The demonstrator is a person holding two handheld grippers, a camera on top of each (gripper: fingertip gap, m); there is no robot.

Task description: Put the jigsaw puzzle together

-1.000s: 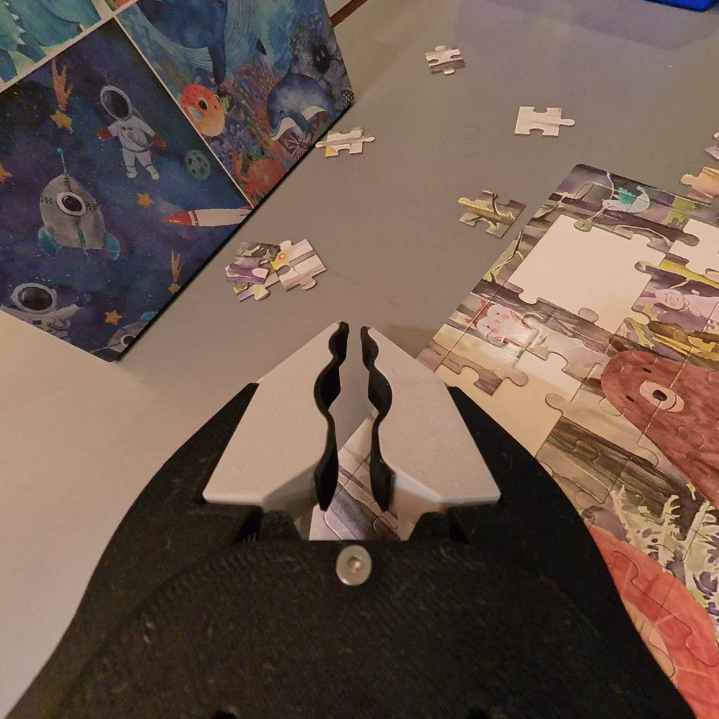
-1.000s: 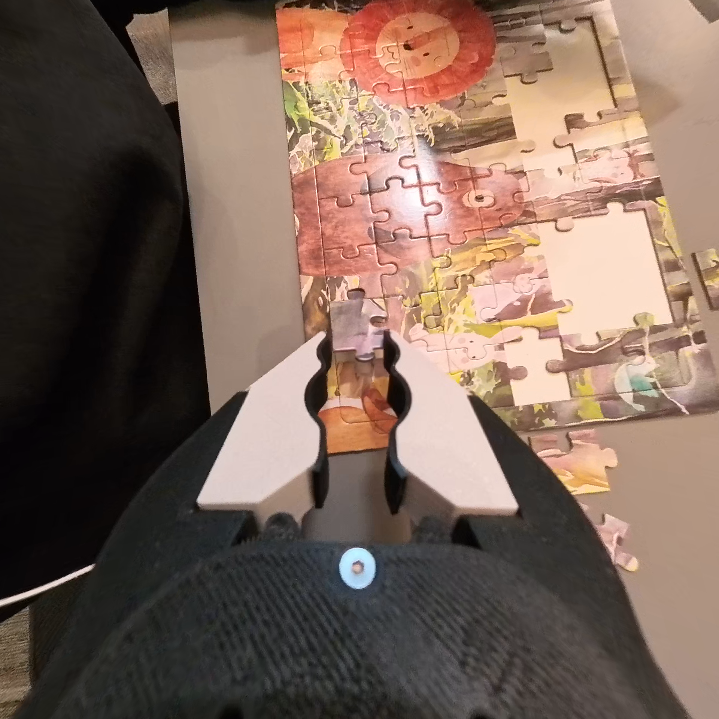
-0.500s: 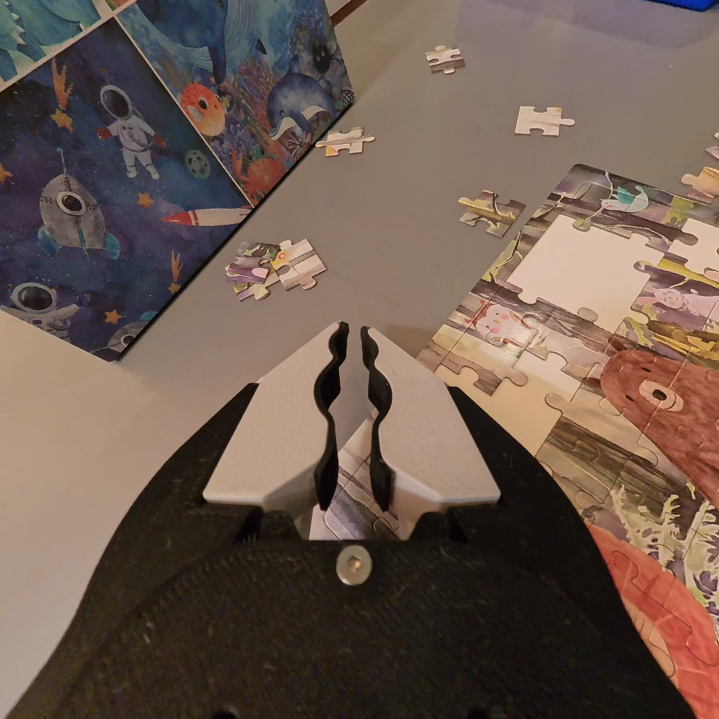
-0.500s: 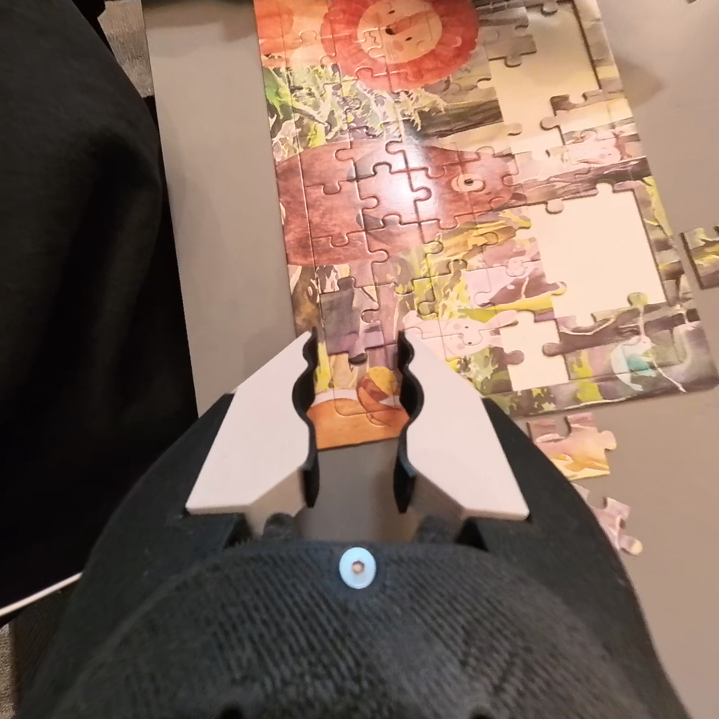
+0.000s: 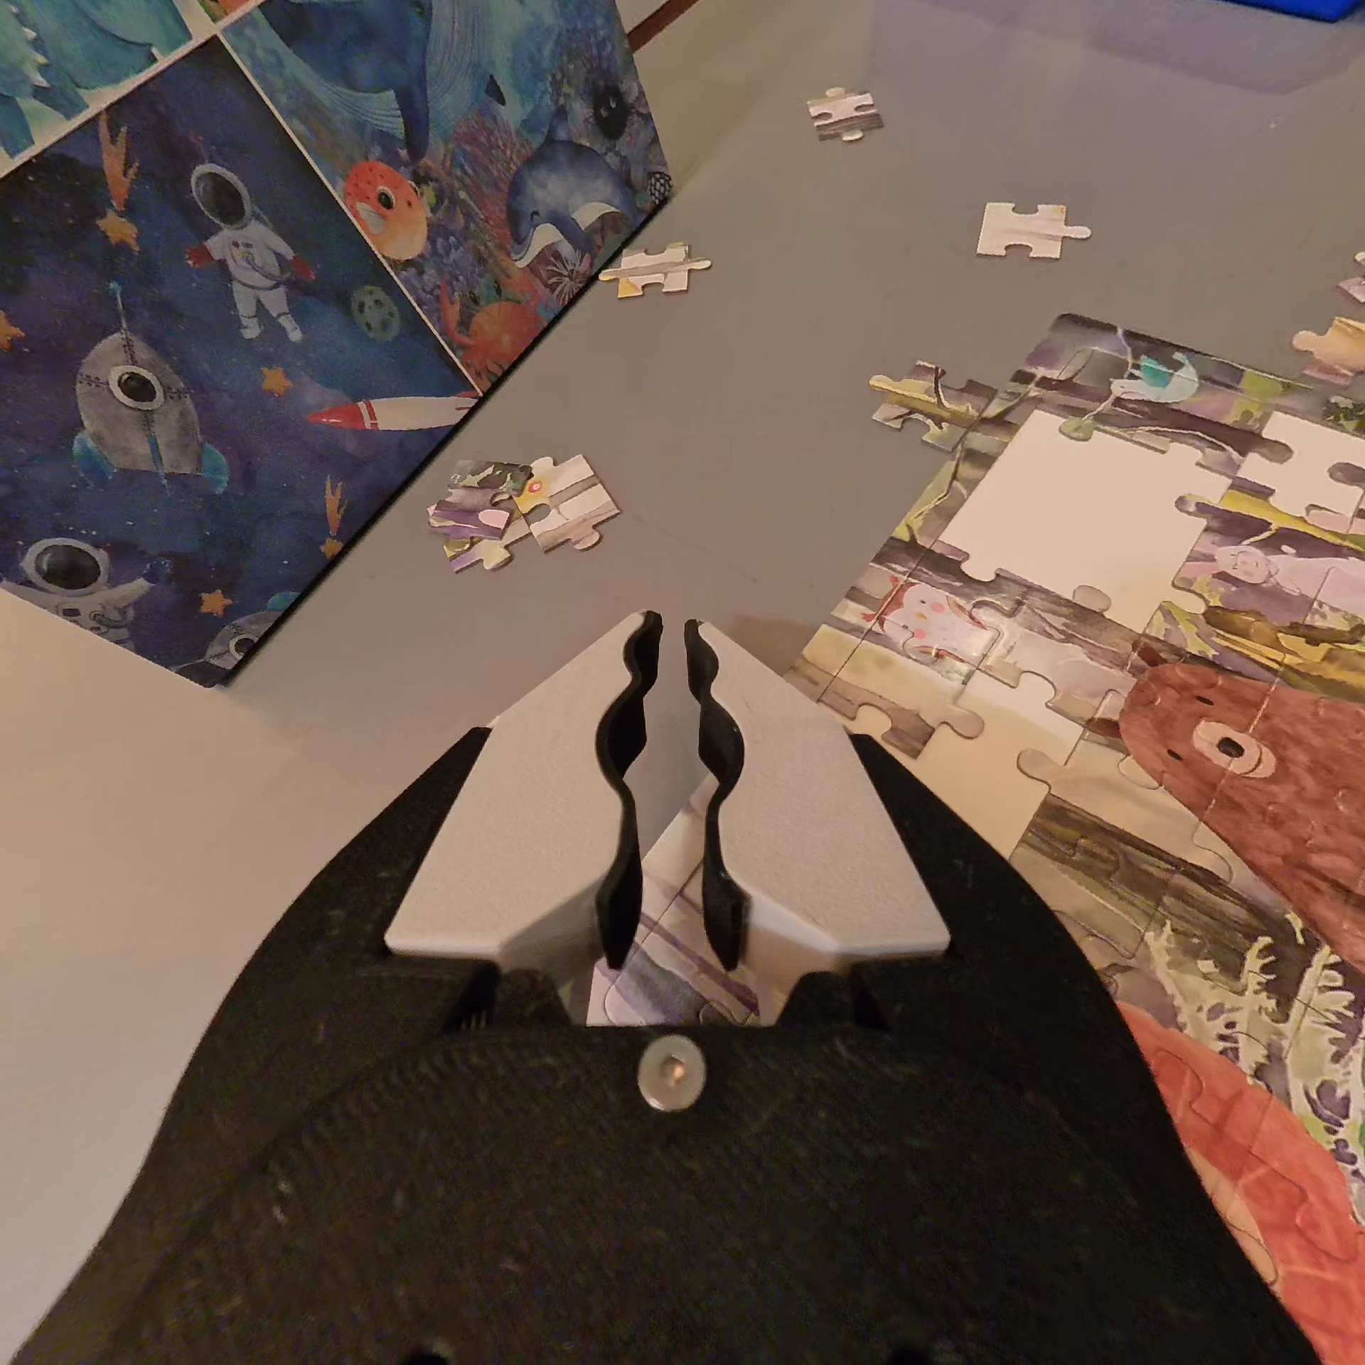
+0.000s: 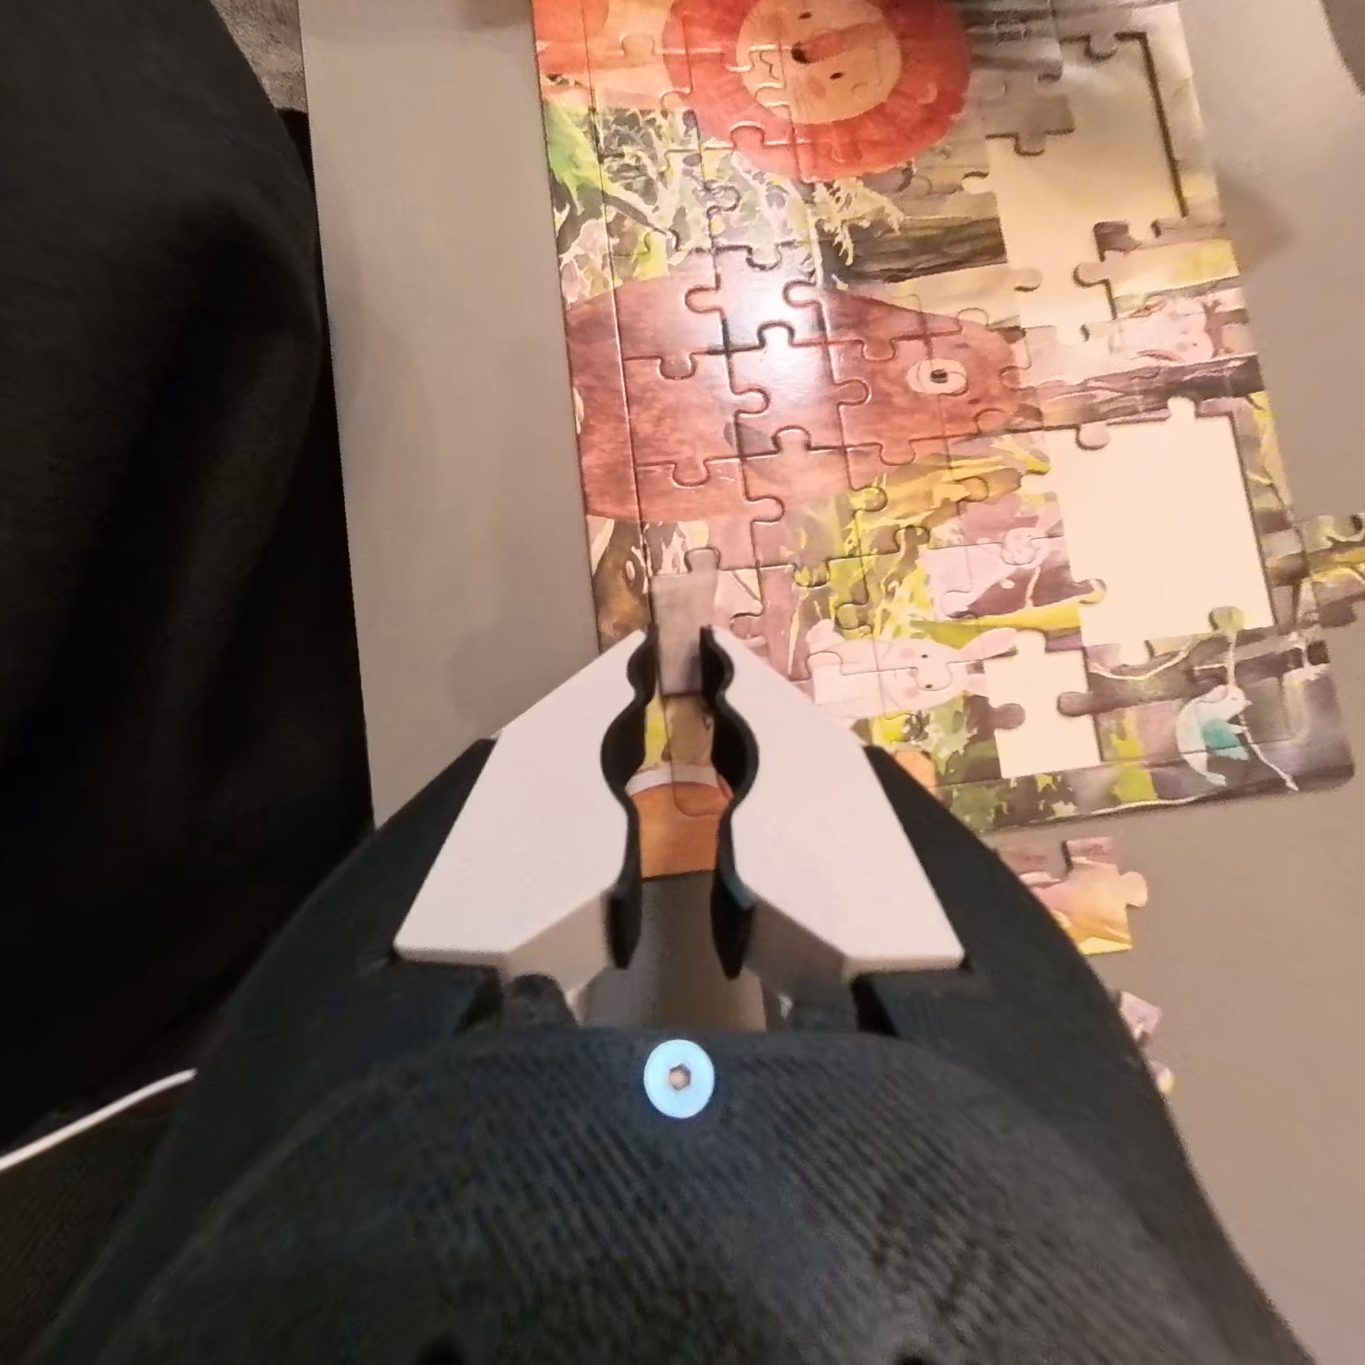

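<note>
At the puzzle's (image 6: 849,414) near-left corner, the right tongs (image 6: 678,635) pinch a grey piece (image 6: 681,628) upright over it. The left tongs (image 5: 667,626), nearly pressed together and empty, hover over its left edge.

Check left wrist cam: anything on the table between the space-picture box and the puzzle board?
Yes. In the left wrist view a small cluster of loose pieces lies on the grey table between the box and the puzzle board.
</note>
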